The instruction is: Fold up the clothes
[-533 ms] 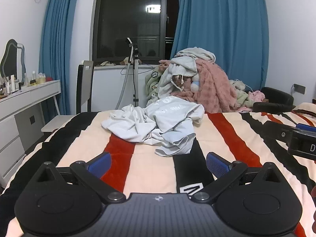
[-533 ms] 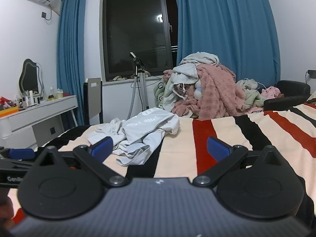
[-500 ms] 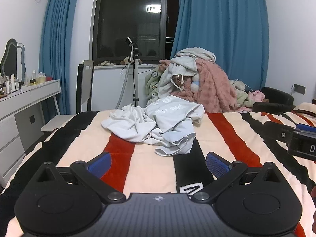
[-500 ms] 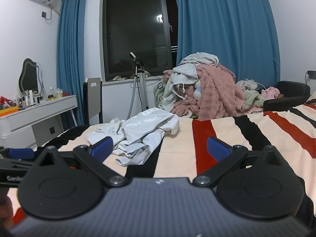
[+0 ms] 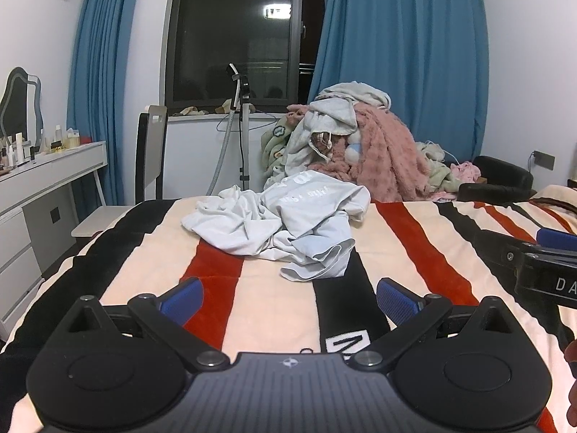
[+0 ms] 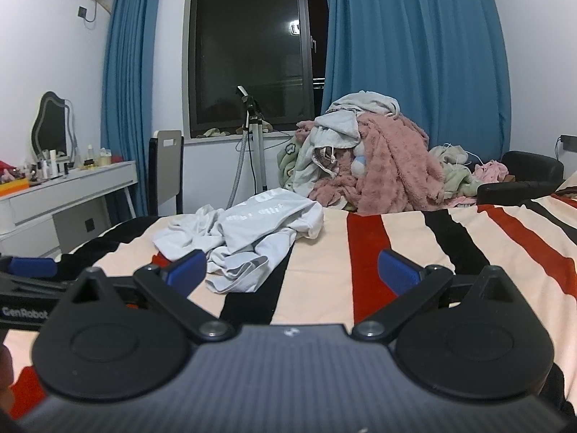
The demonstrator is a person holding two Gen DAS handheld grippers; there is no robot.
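A crumpled pale grey-white garment [image 5: 285,223] lies in a heap on the striped bed [image 5: 407,238], ahead of both grippers; it also shows in the right wrist view [image 6: 245,238]. My left gripper [image 5: 288,297] is open and empty, held above the blanket short of the garment. My right gripper [image 6: 292,270] is open and empty, to the right of the heap, its left fingertip [image 6: 187,267] near the garment's edge. The right gripper's side shows at the right edge of the left wrist view [image 5: 537,263].
A big pile of pink and grey clothes and blankets [image 5: 357,148] rises beyond the bed's far edge. A white dressing table [image 5: 43,176] and a chair [image 5: 148,158] stand at left. A tripod [image 5: 243,130] stands by the window. A black seat [image 5: 501,180] is at right.
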